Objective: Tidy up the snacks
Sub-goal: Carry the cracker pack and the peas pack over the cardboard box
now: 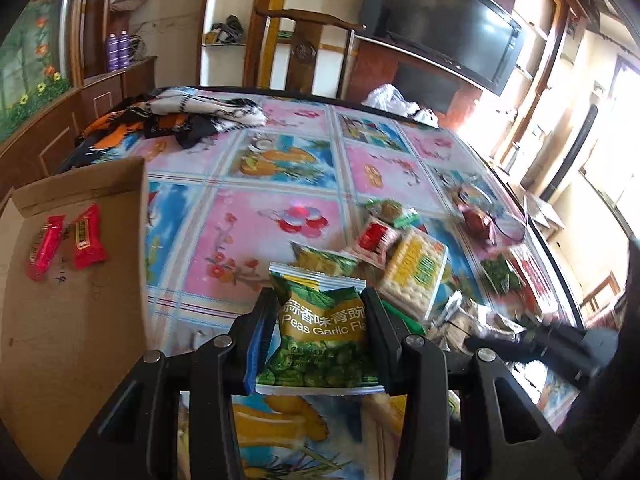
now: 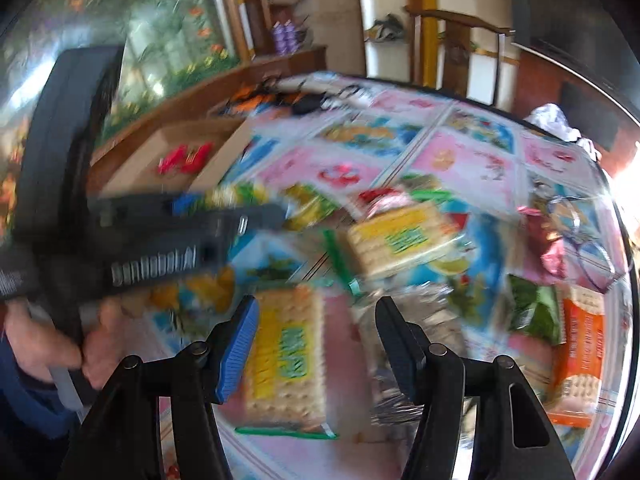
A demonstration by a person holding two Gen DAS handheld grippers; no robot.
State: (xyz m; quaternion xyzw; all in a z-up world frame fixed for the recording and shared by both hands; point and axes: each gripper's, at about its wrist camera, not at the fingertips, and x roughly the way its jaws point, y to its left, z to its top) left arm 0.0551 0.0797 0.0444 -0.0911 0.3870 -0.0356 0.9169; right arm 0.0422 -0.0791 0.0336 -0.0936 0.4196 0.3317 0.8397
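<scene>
My left gripper is shut on a green garlic-pea packet, held above the flowered tablecloth. To its left stands an open cardboard box with two red candies inside. In the right wrist view my right gripper is open over a yellow-labelled cracker pack lying on the cloth, and the pads are not pressing on it. The left gripper shows there as a blurred black body at left, with a person's hand under it.
A loose heap of snacks lies right of centre: a second cracker pack, a red packet, another pea packet, an orange packet and a silver one. Folded cloth lies at the table's far side, with a chair behind.
</scene>
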